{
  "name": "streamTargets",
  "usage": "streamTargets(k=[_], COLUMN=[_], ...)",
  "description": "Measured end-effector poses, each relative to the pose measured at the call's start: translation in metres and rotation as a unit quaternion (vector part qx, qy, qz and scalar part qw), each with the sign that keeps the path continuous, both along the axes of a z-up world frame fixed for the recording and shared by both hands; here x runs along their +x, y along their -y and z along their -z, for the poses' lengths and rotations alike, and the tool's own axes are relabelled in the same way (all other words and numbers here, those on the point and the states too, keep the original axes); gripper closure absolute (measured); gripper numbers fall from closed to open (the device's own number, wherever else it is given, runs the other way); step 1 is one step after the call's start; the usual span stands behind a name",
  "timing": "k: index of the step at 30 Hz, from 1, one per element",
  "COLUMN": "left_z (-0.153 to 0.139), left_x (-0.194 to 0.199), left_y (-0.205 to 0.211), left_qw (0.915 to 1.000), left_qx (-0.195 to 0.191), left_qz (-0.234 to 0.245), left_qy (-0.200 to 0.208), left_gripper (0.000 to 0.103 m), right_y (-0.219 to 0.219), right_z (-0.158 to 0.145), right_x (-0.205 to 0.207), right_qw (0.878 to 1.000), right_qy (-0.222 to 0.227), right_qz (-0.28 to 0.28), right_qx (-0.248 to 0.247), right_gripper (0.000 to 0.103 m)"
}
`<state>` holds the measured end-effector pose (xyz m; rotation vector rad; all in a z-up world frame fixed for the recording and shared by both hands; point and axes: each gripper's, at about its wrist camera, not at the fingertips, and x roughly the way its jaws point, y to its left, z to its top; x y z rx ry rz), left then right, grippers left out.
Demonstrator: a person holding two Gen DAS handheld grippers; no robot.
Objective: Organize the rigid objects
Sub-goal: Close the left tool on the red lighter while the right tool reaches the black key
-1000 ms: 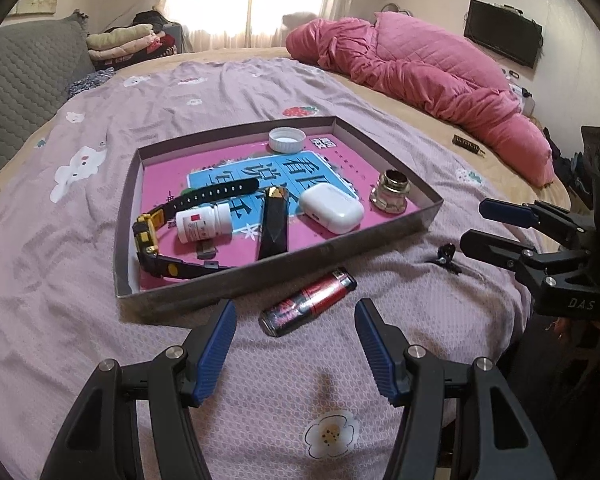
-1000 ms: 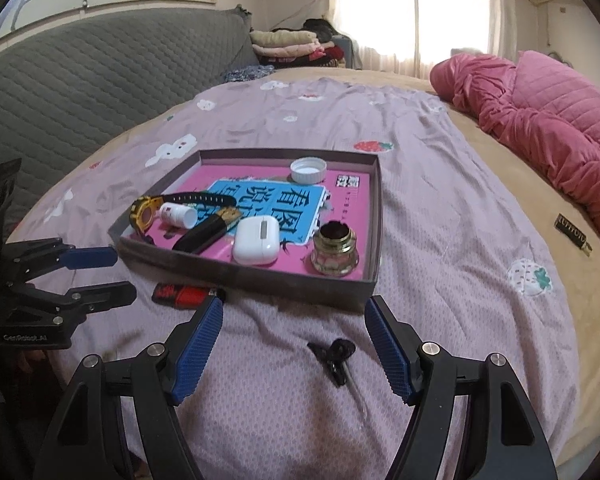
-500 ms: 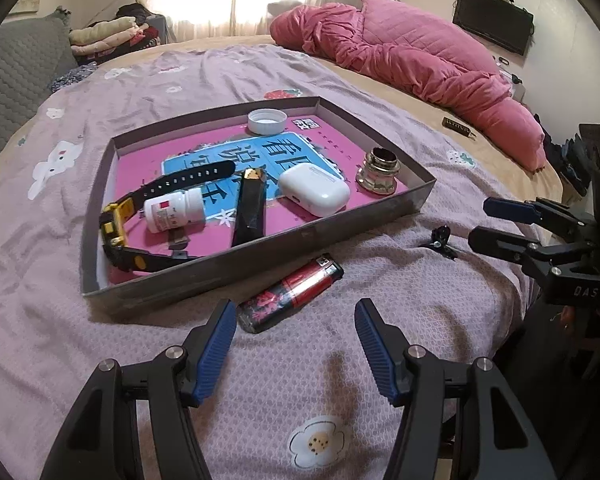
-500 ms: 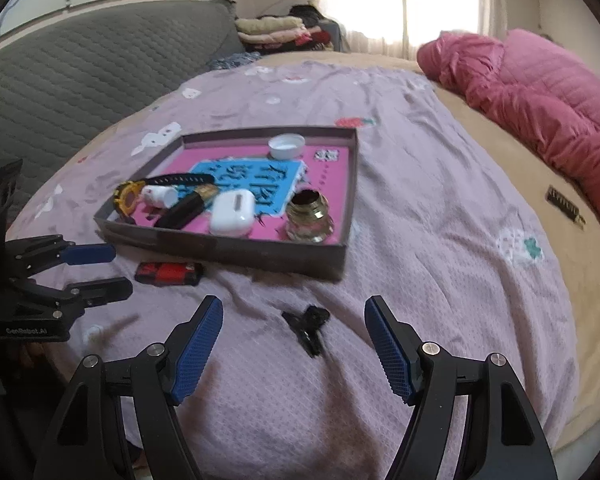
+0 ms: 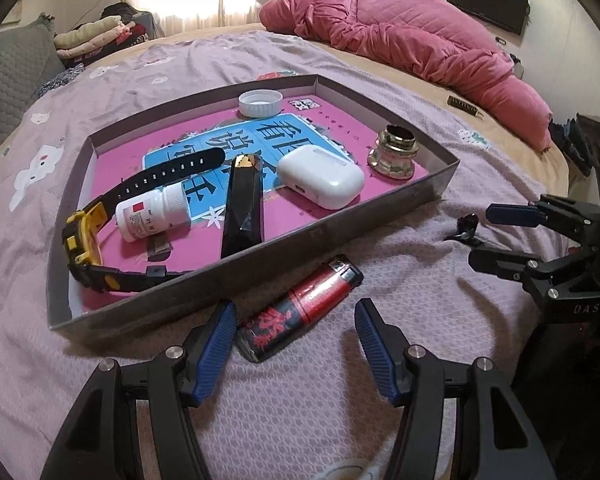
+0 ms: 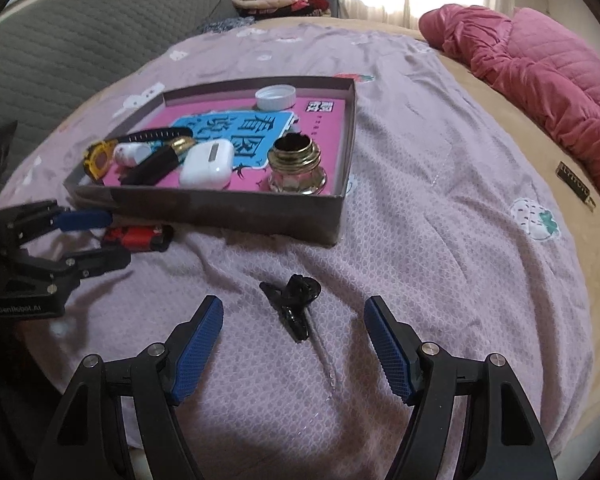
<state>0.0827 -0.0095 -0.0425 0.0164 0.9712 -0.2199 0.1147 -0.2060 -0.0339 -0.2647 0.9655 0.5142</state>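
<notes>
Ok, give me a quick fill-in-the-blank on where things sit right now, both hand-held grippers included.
1. The red lighter lies on the bedspread, ____ the box.
2. The black clip lies in front of the ____ hand-held gripper.
3. In the box, the white earbud case sits between the black stick and the ____ jar.
4. The left hand-held gripper has its jaws ____, holding nothing.

Missing words: outside; right; gold; open

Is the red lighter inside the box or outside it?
Outside. The red lighter lies on the purple bedspread, just in front of the box's near wall, ahead of the open left gripper.
</notes>
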Motion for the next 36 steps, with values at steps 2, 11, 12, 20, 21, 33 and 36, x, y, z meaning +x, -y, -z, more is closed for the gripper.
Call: streamTargets(k=[2, 11, 12, 20, 21, 33, 36], left_z=[0.001, 0.012, 0.013, 0.009, 0.008, 0.013, 0.014], left_x=[0.002, 0.009, 0.01, 0.012, 0.01, 0.019, 0.019], left_y=[0.001, 0.015, 0.016, 0.02, 0.022, 0.028, 0.029], left_qw=[1.0, 0.9984, 0.9983, 0.997, 0.9964, 0.9968, 0.9972], left_qx=[0.009, 0.038, 0.037, -0.007, -0.008, -0.019, -0.008], left_qz=[0.003, 0.041, 0.043, 0.075, 0.082, 0.077, 0.074], left_qy=[0.001, -0.01, -0.01, -0.019, -0.016, -0.01, -0.004], left_gripper=[0.042, 0.042, 0.042, 0.048, 0.054, 0.06, 0.067], right_y=[-0.002, -0.011, -0.011, -0.012, -0.011, -0.019, -0.018], right_z=[0.001, 0.009, 0.01, 0.013, 0.012, 0.017, 0.016], right_x=[0.001, 0.009, 0.01, 0.013, 0.013, 0.013, 0.015], right_qw=[1.0, 0.999, 0.999, 0.999, 0.999, 0.999, 0.999], right_qy=[0.008, 0.005, 0.003, -0.014, -0.016, -0.02, -0.027], right_qz=[-0.004, -0.021, -0.023, -0.034, -0.035, -0.044, -0.039], right_qx=[-0.015, -0.024, -0.024, -0.009, -0.006, 0.001, 0.012], right_gripper=[0.043, 0.061, 0.063, 0.072, 0.072, 0.075, 0.075])
